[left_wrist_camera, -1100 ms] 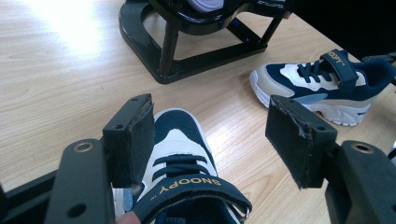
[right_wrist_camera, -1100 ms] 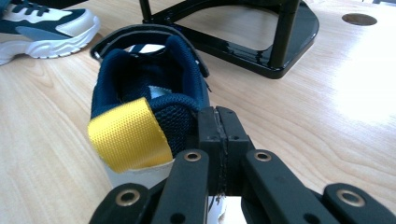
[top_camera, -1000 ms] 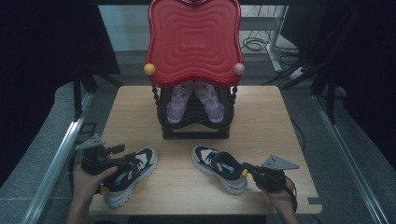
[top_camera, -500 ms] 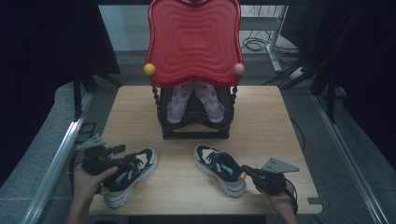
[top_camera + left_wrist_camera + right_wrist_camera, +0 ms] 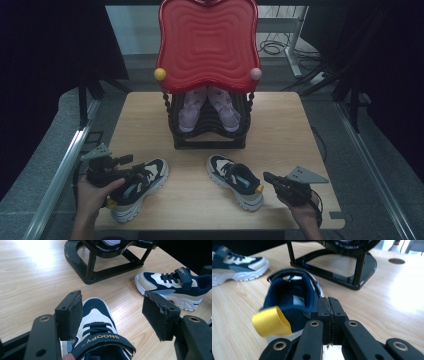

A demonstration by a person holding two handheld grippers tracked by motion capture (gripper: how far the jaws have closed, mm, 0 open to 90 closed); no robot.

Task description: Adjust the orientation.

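The right tool (image 5: 329, 305) is pressed fully closed, empty, beside the right shoe's (image 5: 289, 300) heel. The left tool (image 5: 113, 315) gapes wide over the left shoe (image 5: 97, 330), both shoes lying before the rack (image 5: 210, 137).

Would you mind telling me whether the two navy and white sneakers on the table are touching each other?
Apart. The high view shows bare wood between the left sneaker and the right sneaker; the left gripper view shows the same gap.

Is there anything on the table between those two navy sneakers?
No. In the high view, only bare wood separates the left sneaker from the right sneaker; the black rack stands farther back.
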